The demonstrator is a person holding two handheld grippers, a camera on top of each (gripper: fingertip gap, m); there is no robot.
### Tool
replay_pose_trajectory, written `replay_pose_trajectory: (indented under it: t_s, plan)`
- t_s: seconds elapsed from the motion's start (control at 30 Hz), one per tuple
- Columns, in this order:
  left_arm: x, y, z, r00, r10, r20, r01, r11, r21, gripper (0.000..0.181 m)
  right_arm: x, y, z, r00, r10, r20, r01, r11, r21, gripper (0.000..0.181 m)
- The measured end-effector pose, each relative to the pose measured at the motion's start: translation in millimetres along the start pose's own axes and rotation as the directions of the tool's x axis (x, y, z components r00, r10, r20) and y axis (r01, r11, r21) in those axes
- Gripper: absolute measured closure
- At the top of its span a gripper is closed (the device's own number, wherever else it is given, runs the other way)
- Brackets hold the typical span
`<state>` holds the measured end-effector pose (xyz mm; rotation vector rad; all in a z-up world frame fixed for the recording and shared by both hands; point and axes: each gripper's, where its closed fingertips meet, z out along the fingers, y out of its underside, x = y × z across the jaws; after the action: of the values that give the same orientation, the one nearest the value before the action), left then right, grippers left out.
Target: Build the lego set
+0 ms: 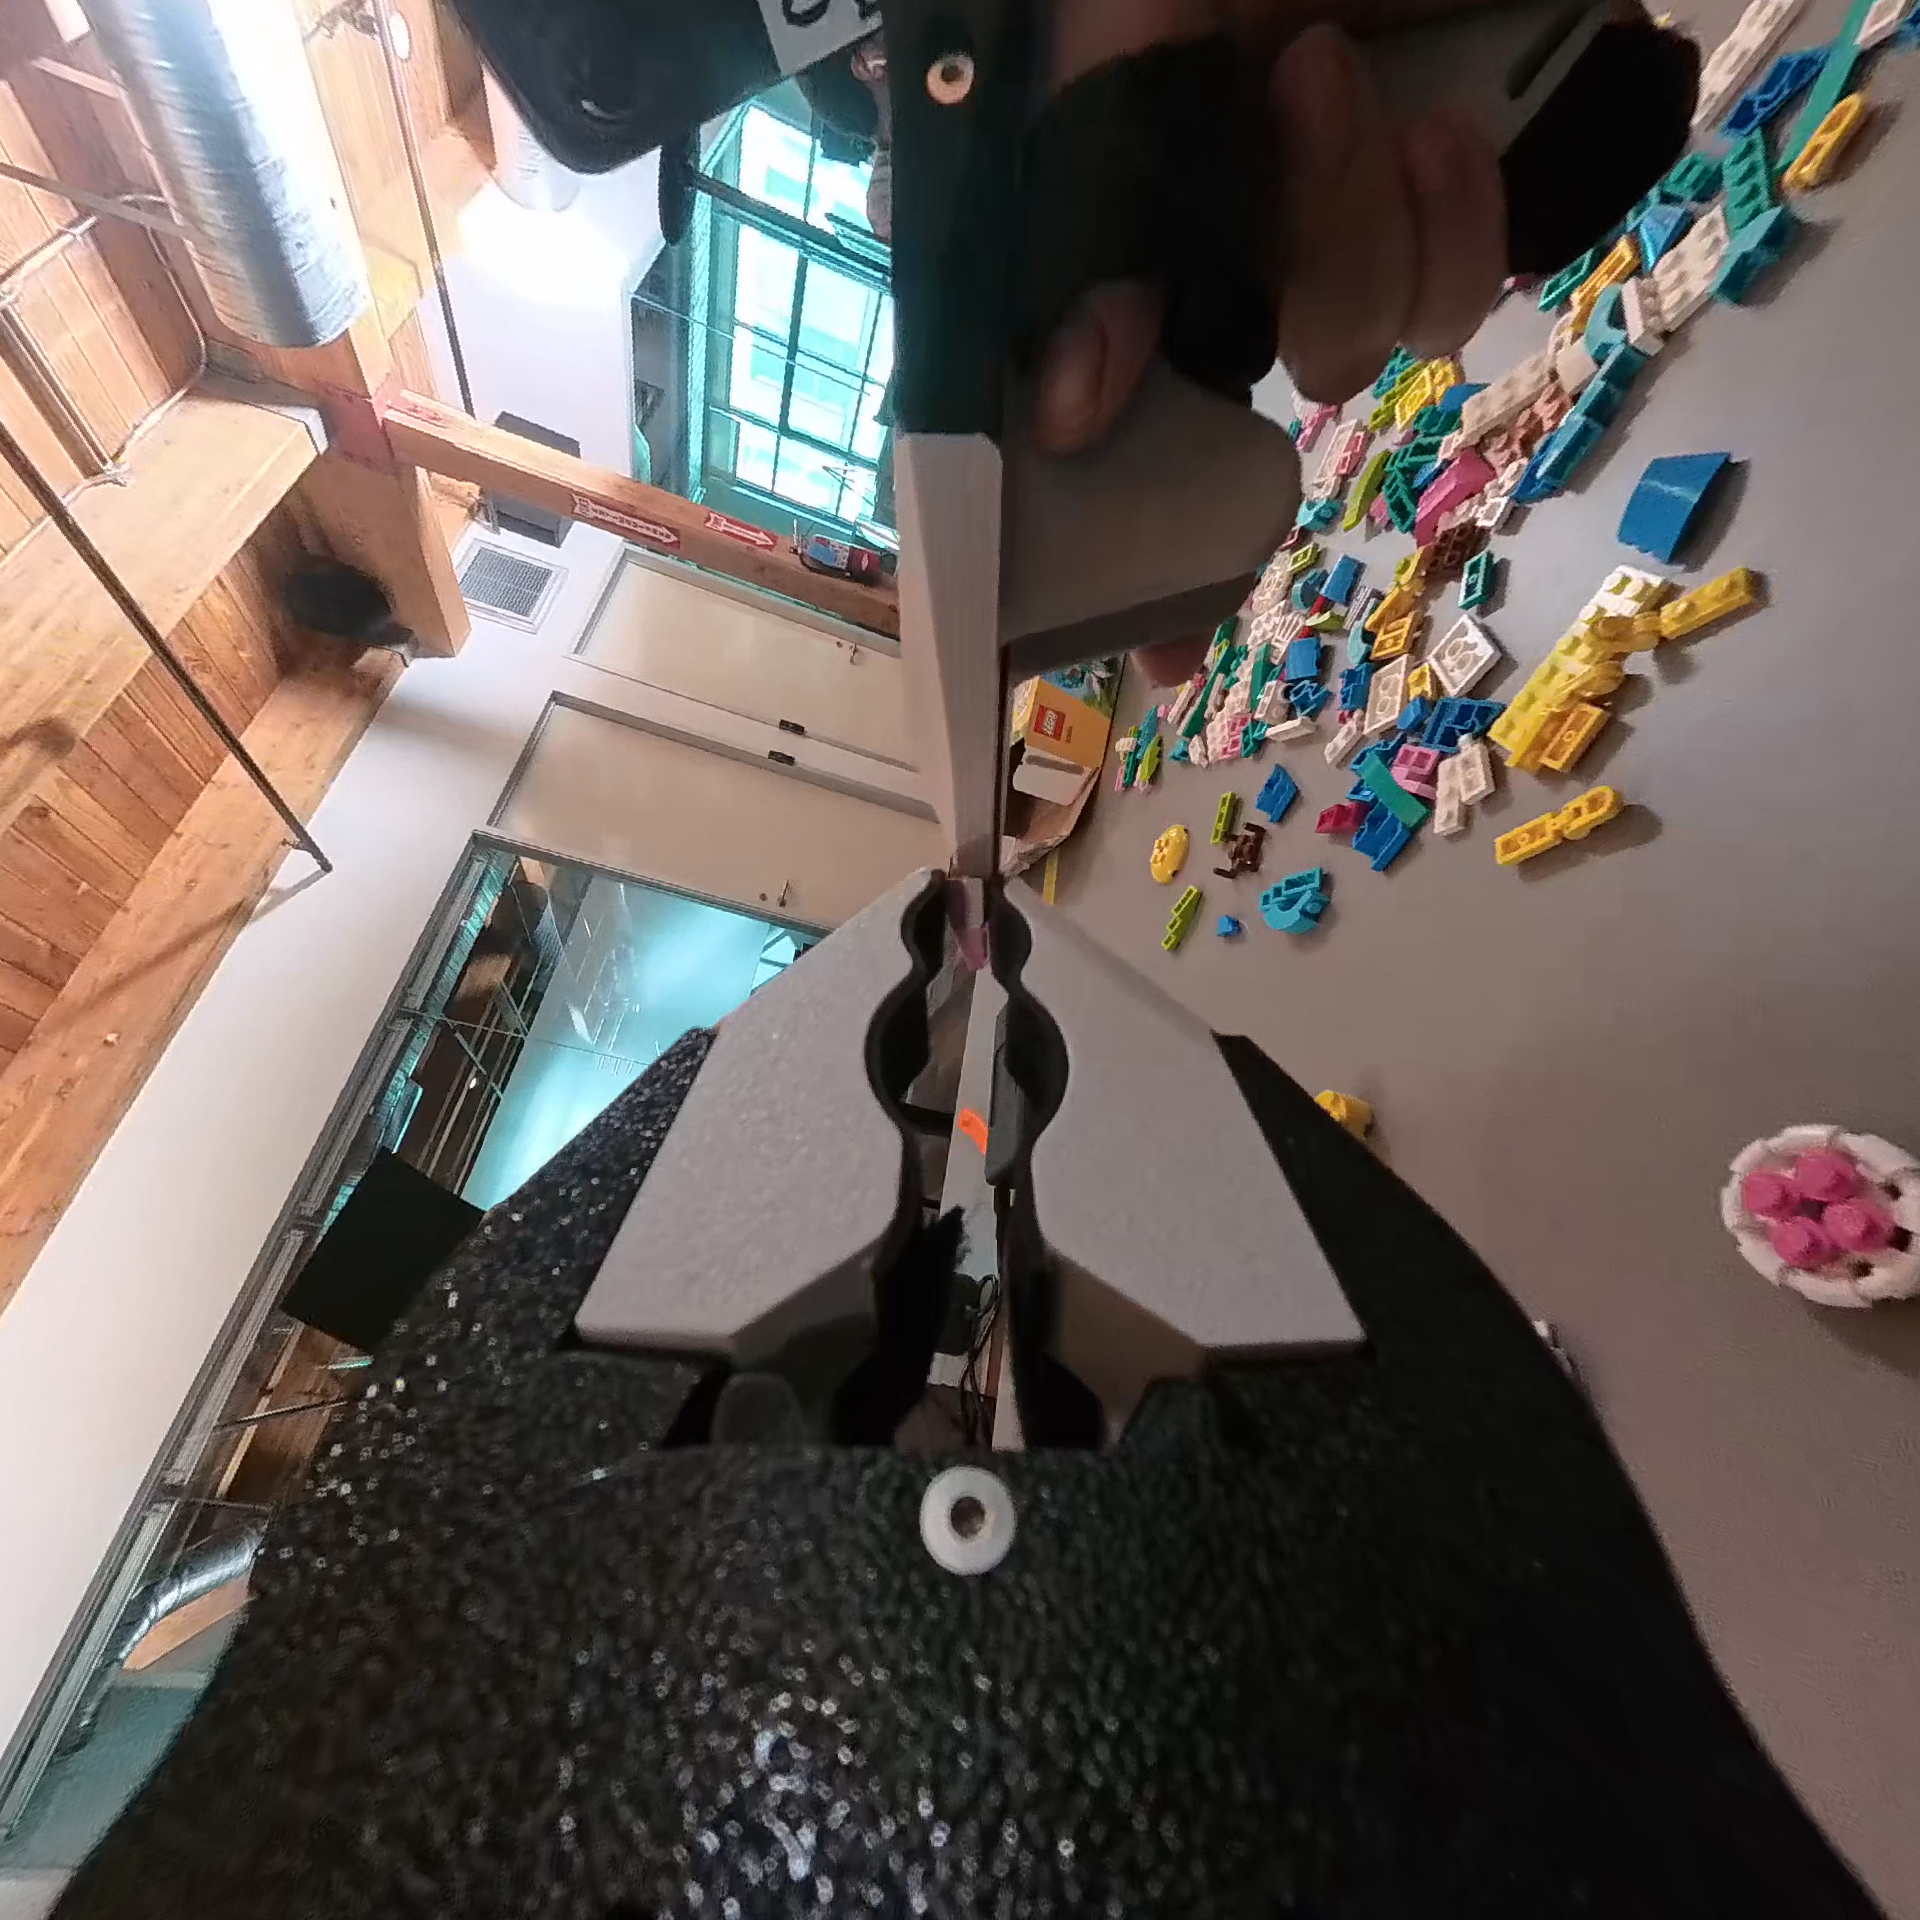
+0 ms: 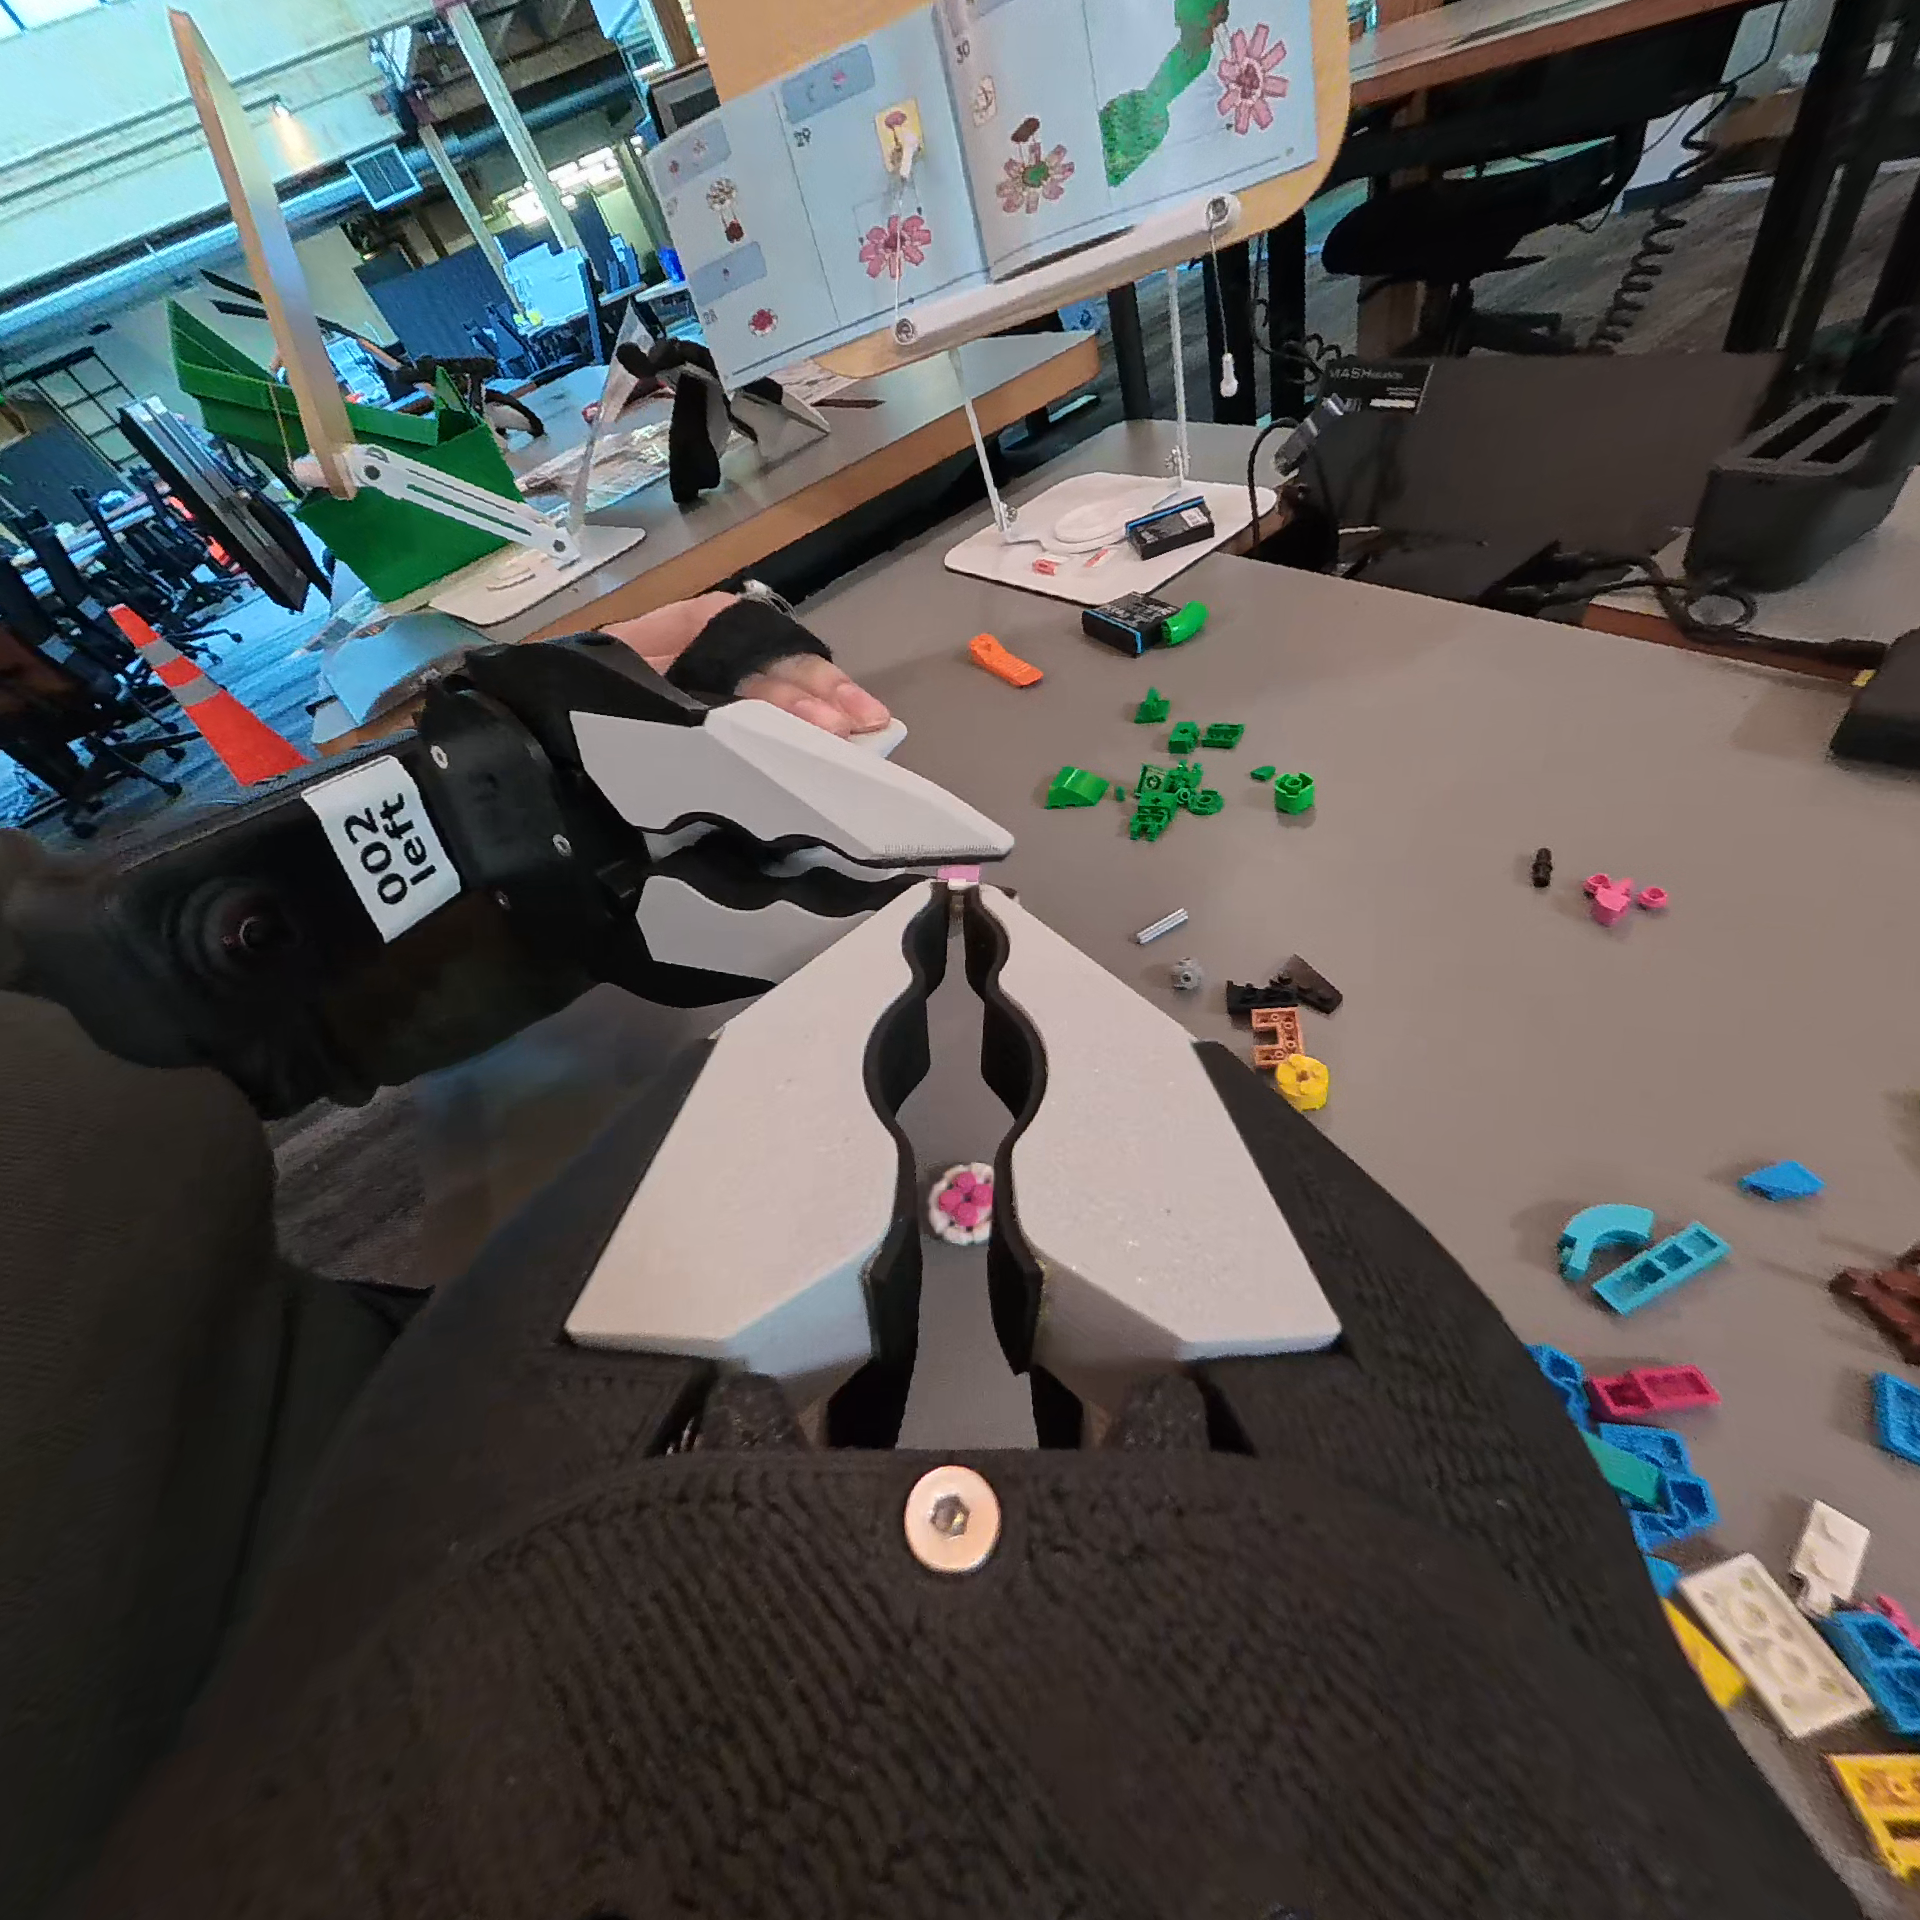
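A: Status? We've got both tools tip to tip above the tabletop (image 2: 1455,1039).

B: Right tool (image 2: 958,896) is pinched nearly shut on a small pink piece (image 2: 956,876). Left tool (image 2: 982,854) comes in from the side, its jaws closed on the same piece. In the left wrist view the left tool (image 1: 975,914) shows the piece (image 1: 971,920) at its very tips.

A: Why the two-tool hold?

B: We'd guess a handover or regrip: the piece is tiny and needs reorienting before it seats.

A: Target?

B: Likely the white-and-pink flower base (image 2: 961,1200) on the tabletop below us. Instruction booklet (image 2: 987,156) is propped ahead, loose brick pile (image 1: 1455,582) well apart.
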<state>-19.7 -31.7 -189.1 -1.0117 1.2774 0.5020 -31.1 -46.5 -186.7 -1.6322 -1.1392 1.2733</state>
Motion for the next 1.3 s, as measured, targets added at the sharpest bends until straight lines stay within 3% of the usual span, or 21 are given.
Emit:
replay_pose_trajectory:
  t_s: [0.33,0.63,0.77,0.8,0.83,0.87,0.93,1.2,1.3]
  plan:
    - [-8,-13,-12,0.998,-0.042,-0.043,0.044,0.998,0.054,0.178,-17,-7,-4,0.998,-0.045,-0.052,0.046,0.999,0.005,0.18]
    - [-39,-48,-16,1.0,-0.019,-0.018,0.022,0.985,0.17,0.178,-41,-38,-31,0.997,-0.03,-0.076,0.04,0.989,0.143,0.18]
    - [-54,-73,-28,0.969,-0.228,-0.092,0.246,0.917,0.314,0.177,-67,-55,-46,0.998,0.04,0.055,-0.053,0.966,0.254,0.18]
    - [-58,-78,-33,0.952,-0.28,-0.122,0.306,0.887,0.347,0.17,-71,-57,-49,0.996,0.052,0.073,-0.07,0.962,0.262,0.18]
    - [-56,-84,-38,0.937,-0.296,-0.186,0.346,0.862,0.371,0.14,-74,-58,-51,0.995,0.055,0.084,-0.076,0.962,0.263,0.18]
    - [-55,-91,-44,0.92,-0.309,-0.241,0.384,0.834,0.397,0.128,-78,-59,-52,0.992,0.061,0.108,-0.087,0.96,0.265,0.18]
    - [-57,-100,-53,0.916,-0.306,-0.261,0.395,0.806,0.441,0.136,-88,-61,-54,0.982,0.089,0.169,-0.133,0.952,0.274,0.18]
    - [-55,-99,-51,0.957,-0.228,-0.181,0.287,0.849,0.444,0.173,-100,-53,-50,0.954,0.126,0.27,-0.196,0.949,0.247,0.18]
    - [-55,-97,-52,0.958,-0.223,-0.181,0.282,0.854,0.438,0.175,-99,-53,-49,0.955,0.125,0.271,-0.194,0.95,0.244,0.18]
